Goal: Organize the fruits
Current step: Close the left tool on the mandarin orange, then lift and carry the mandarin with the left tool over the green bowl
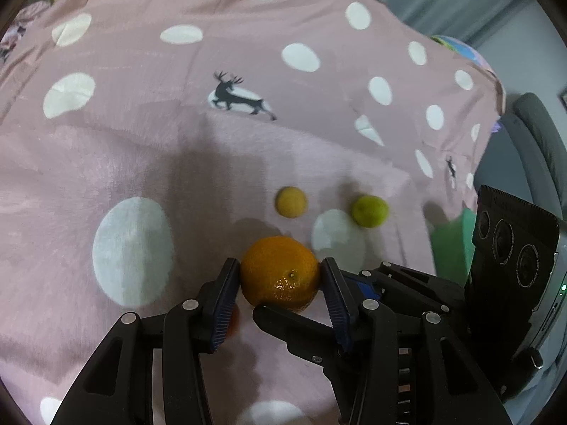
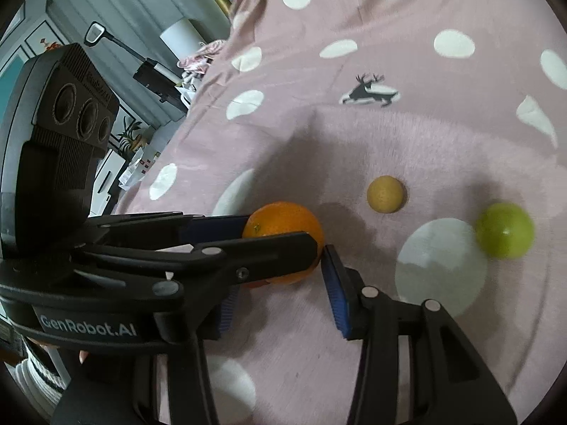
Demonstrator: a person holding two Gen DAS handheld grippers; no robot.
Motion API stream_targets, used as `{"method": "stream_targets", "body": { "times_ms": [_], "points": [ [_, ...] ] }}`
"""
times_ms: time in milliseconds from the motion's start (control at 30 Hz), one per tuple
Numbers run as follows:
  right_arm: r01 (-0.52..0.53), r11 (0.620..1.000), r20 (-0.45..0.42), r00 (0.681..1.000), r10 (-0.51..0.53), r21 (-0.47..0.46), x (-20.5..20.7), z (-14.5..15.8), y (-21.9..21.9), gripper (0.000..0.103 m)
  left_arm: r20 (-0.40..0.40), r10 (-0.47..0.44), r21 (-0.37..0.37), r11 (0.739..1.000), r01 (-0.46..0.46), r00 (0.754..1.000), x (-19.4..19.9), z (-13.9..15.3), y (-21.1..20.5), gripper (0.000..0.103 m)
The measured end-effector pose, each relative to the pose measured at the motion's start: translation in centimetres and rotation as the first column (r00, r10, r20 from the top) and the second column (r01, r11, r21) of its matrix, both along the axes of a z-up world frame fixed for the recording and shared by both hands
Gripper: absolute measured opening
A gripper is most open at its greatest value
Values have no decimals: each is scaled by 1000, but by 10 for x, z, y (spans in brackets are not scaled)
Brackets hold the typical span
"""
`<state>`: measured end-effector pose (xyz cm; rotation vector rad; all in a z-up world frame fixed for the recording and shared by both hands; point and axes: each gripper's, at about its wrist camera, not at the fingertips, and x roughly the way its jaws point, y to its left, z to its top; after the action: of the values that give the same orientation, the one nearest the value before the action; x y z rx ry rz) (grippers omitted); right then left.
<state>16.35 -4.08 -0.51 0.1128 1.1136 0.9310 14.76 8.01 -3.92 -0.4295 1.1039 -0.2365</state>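
An orange (image 1: pixel 280 272) sits between the two blue pads of my left gripper (image 1: pixel 280 276), which is shut on it just above the pink spotted blanket (image 1: pixel 141 148). In the right wrist view the left gripper's fingers (image 2: pixel 248 244) clamp the same orange (image 2: pixel 287 226). My right gripper (image 2: pixel 280 283) is open and empty right beside it; its right pad (image 2: pixel 335 283) shows, its left pad is partly hidden behind the left gripper. A small yellow fruit (image 1: pixel 291 202) (image 2: pixel 385 194) and a green lime (image 1: pixel 370 210) (image 2: pixel 505 230) lie on the blanket beyond.
A green object (image 1: pixel 453 244) lies at the blanket's right edge. A grey chair (image 1: pixel 531 141) stands beyond that edge. In the right wrist view a white cylinder (image 2: pixel 180 39) and clutter stand off the blanket's left edge.
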Motion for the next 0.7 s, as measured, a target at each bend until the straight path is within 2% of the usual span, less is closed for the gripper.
{"method": "stream_targets", "body": {
  "times_ms": [333, 700],
  "points": [
    [59, 998, 108, 992, -62, 34, -44, 42, -42, 45, 116, -42, 21, 999, 40, 992, -42, 43, -38, 47],
    [121, 992, 160, 979, -127, 43, -95, 62, -96, 45, 169, -109, 41, 994, 103, 980, -86, 64, -86, 47]
  ]
}}
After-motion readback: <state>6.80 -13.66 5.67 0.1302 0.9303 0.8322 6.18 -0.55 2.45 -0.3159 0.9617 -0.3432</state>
